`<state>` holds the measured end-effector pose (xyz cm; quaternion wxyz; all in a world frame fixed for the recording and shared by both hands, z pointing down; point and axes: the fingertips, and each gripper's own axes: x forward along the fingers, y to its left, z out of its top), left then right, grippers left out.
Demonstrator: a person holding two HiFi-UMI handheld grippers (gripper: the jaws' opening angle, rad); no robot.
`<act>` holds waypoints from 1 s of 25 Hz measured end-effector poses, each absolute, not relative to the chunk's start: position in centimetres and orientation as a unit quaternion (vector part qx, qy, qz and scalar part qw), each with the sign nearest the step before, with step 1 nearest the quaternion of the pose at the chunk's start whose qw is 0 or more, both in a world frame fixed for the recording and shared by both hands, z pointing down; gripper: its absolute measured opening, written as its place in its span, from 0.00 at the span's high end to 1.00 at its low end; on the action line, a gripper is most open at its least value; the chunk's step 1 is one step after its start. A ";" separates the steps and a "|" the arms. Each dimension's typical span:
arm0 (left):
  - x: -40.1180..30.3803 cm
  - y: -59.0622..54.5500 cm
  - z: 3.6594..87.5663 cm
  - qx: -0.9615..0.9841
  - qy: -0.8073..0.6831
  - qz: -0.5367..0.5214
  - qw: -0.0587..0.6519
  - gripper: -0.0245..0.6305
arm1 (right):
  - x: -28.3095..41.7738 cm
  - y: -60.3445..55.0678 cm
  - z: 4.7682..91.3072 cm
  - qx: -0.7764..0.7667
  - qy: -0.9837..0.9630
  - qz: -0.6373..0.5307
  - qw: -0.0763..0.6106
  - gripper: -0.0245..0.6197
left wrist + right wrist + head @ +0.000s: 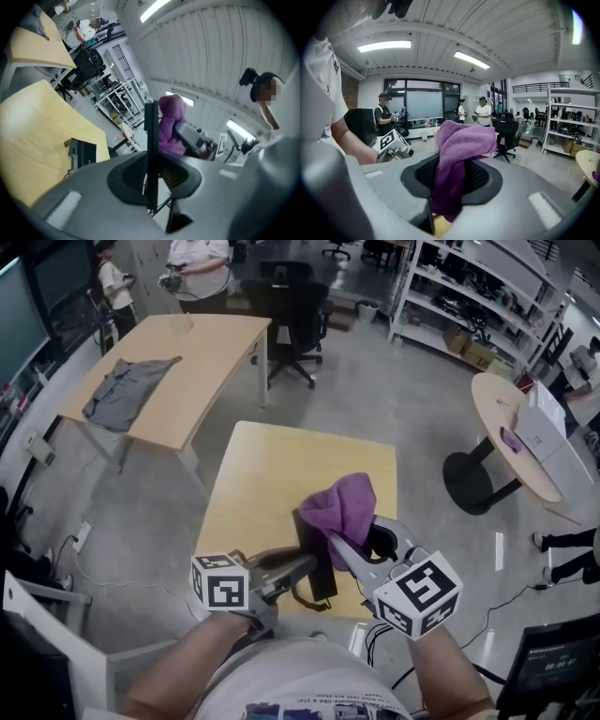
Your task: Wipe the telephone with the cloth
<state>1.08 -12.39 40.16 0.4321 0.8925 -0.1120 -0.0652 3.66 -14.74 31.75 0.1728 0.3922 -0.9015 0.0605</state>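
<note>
Purple cloth (pixel 343 505), black telephone (pixel 323 579)

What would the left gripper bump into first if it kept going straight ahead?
Most likely the purple cloth in the right gripper, just beyond the black phone that the left gripper holds, though depth is hard to judge.

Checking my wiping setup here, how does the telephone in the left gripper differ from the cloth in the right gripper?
The left gripper clamps a thin, rigid black telephone, a straight slab between its jaws. The right gripper clamps a soft purple cloth, bunched and drooping over its jaws. The telephone is flat and dark, the cloth bulky and bright. Both are gripped and held above the wooden table.
</note>
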 end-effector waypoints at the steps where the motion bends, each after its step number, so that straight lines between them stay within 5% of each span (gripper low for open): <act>1: 0.9 -12.5 40.0 0.892 -0.115 -0.069 0.432 0.84 | 3.5 -14.6 32.0 0.388 -0.903 0.062 0.176 0.78; 25: -0.8 -16.1 37.6 0.884 -0.158 -0.126 0.422 0.84 | 6.4 -8.6 38.3 0.364 -0.893 0.115 0.237 0.78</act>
